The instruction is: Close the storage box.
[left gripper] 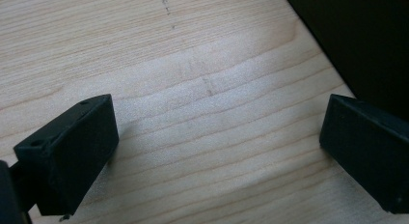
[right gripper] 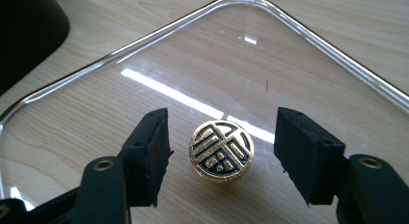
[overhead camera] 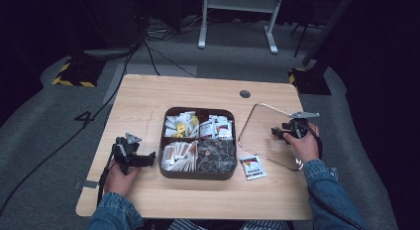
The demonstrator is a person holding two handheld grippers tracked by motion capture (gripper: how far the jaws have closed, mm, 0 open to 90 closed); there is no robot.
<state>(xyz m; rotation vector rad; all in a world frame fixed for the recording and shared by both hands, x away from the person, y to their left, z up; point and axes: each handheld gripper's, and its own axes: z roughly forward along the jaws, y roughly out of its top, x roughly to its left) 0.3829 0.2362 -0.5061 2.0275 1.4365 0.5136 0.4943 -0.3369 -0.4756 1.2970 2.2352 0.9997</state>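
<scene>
A clear glass lid with rounded corners (overhead camera: 270,136) lies flat on the light wooden table (overhead camera: 148,98), just to the right of the dark square tray with 4 compartments (overhead camera: 198,174). At the lid's middle stands a round gold-and-black knob with a patterned top (right gripper: 221,149).

The right gripper (right gripper: 222,154) is over the lid, on the side away from the tray. Its 2 black jaws stand apart with the knob between them; a gap shows on each side of the knob, so neither pad presses on it. In the high view the right gripper (overhead camera: 286,132) sits above the lid's right part, with the person's right hand (overhead camera: 303,144) behind it.

The left gripper (overhead camera: 136,157) rests low on the table just to the left of the tray, held by the left hand (overhead camera: 119,176). In the left gripper view its 2 jaws are spread wide over bare wood with nothing between them, and the tray's dark wall (left gripper: 357,40) rises at the upper right.

The tray holds white and coloured sachets (overhead camera: 198,125) in its 2 far compartments, paper sticks (overhead camera: 178,154) in the near left one and dark pieces (overhead camera: 217,153) in the near right one. A small white packet with red print (overhead camera: 252,167) lies on the table just to the right of the tray's near corner, beside the lid's near edge.
</scene>
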